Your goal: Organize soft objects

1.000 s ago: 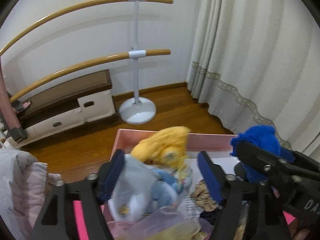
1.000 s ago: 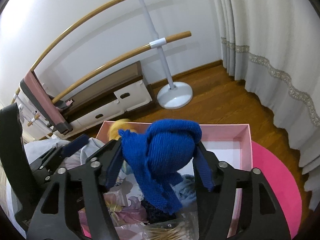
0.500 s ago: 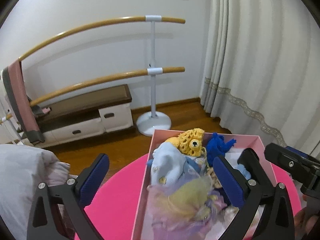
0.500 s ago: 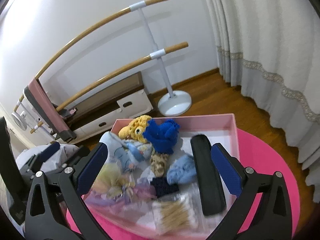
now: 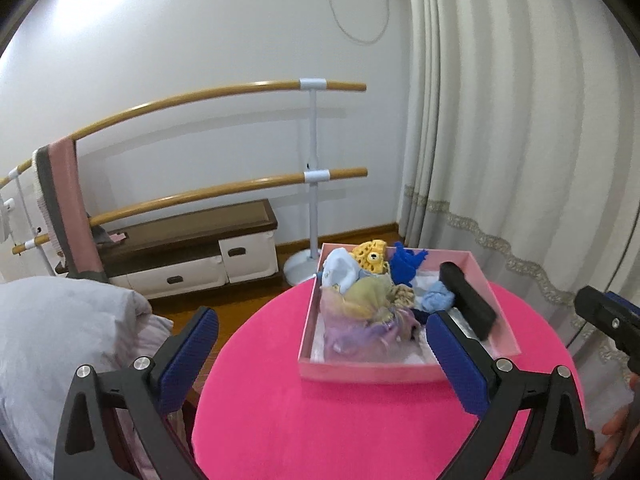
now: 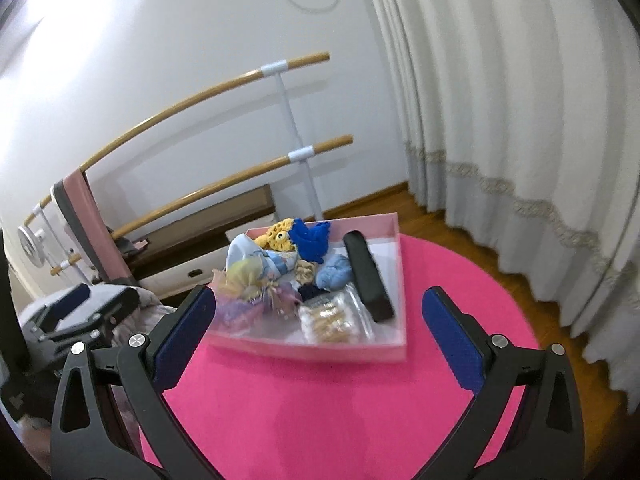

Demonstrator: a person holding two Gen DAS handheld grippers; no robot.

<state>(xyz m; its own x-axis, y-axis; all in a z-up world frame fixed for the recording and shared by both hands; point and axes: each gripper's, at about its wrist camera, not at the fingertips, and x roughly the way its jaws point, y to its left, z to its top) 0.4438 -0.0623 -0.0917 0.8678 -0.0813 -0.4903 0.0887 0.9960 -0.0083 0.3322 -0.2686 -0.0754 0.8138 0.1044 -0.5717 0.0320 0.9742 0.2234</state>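
A pink box [image 5: 372, 372] [image 6: 396, 350] sits on the round pink table [image 5: 320, 420] [image 6: 340, 412]. Inside lie a blue knitted piece [image 5: 406, 264] [image 6: 310, 238], a yellow crocheted toy [image 5: 372, 258] [image 6: 278, 236], a white and light-blue cloth [image 5: 340, 272] [image 6: 244, 254], a pastel tulle bundle [image 5: 360, 320] [image 6: 248, 292], a light-blue knit [image 5: 438, 300] [image 6: 334, 276] and a long black case [image 5: 466, 304] [image 6: 368, 278]. My left gripper [image 5: 320, 360] is open and empty, held back from the box. My right gripper [image 6: 318, 332] is open and empty too, and shows at the left view's right edge [image 5: 608, 320].
A ballet barre stand [image 5: 312, 184] [image 6: 292, 136] and a low brown-topped cabinet [image 5: 188, 256] stand by the wall. Pale curtains [image 5: 520, 160] [image 6: 500, 120] hang on the right. Grey bedding [image 5: 60, 340] lies left of the table. A clear bag of tan pieces [image 6: 332, 322] rests in the box.
Both grippers opened, dropping the pale cloth and the blue knitted piece into the box, then pulled back and up, so the whole box and table now show.
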